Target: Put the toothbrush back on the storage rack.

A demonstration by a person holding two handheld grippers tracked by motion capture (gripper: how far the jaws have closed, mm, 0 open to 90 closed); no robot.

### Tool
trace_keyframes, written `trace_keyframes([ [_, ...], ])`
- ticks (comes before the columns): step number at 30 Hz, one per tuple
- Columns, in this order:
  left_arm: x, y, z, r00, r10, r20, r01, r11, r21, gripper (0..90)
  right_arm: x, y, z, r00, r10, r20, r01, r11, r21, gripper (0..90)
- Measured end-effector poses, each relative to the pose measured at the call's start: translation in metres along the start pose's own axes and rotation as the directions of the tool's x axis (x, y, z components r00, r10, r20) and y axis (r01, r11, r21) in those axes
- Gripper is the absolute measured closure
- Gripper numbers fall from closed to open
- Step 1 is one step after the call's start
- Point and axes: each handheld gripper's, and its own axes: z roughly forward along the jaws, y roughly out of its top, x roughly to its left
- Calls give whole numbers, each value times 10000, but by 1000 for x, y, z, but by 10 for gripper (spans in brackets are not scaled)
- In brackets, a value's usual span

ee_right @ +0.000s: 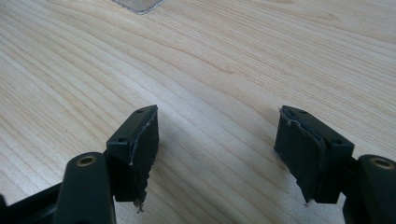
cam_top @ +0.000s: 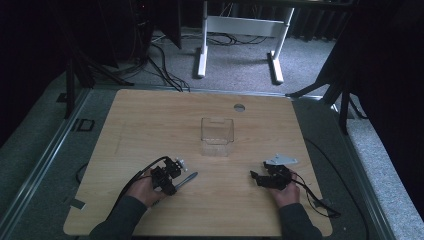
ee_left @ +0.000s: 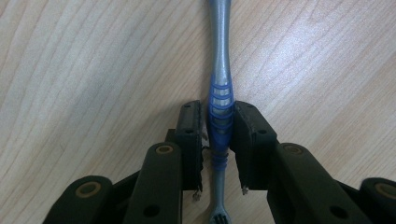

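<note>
Pointing down at the desk [cam_top: 150, 125], the left hand-held gripper [ee_left: 218, 135] squeezes the toothbrush [ee_left: 220, 79] lying flat between its jaws. Beside it, the right hand-held gripper [ee_right: 217, 154] rests with jaws spread wide.

The toothbrush [ee_left: 220, 100] is lying flat on the wooden worktop [ee_left: 93, 70], near its front edge on the person's left side. Its slim handle is showing silver-grey, with a blue ribbed grip section around the middle. The left tongs [ee_left: 219, 135] are straddling that blue grip, pads pressing on both sides. The bristled head is pointing back toward the hand, the plain handle end running away.
</note>
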Motion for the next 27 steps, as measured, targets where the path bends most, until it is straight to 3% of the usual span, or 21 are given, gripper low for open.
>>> trace_keyframes([
  [16, -2, 0, -1, 9989, 257, -396, -258, 9997, -1, 788, 0, 0, 0, 10000, -9, -2, 9, 10000, 0, 298],
  [27, -1, -2, -15, 9968, 320, -728, -356, 9982, -491, 790, 0, 0, 0, 10000, -12, -1, 12, 10000, -2, 298],
])
